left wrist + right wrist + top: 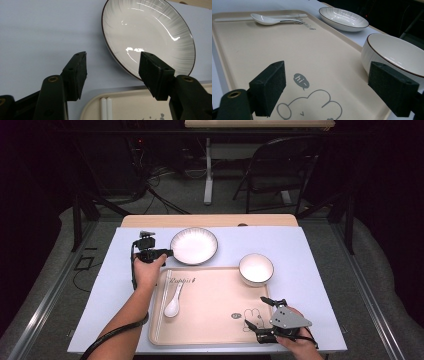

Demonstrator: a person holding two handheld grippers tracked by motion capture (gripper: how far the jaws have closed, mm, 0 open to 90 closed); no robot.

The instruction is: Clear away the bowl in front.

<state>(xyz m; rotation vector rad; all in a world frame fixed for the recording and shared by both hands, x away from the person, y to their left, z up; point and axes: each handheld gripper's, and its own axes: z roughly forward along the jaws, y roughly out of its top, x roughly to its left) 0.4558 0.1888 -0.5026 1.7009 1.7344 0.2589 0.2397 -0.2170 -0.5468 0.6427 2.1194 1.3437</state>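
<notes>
A white ribbed plate with a dark rim (194, 245) lies on the pale blue mat behind a beige tray (210, 320). My left gripper (167, 253) hovers at the plate's left edge, open. In the left gripper view the jaws (113, 57) stand wide with nothing pressed between them, the plate (155, 32) just beyond. A white bowl (256, 269) sits at the tray's far right corner. My right gripper (256, 311) rests open over the tray's near right corner. In the right gripper view its jaws (325, 72) frame the bare tray (287, 50), with the bowl (397, 53) to the right.
A white ceramic spoon (173, 305) and a pair of white chopsticks (162, 302) lie along the tray's left side, also seen as the spoon (265, 19) and chopsticks (232, 19) far off. A folding chair (280, 165) and table legs stand beyond the table.
</notes>
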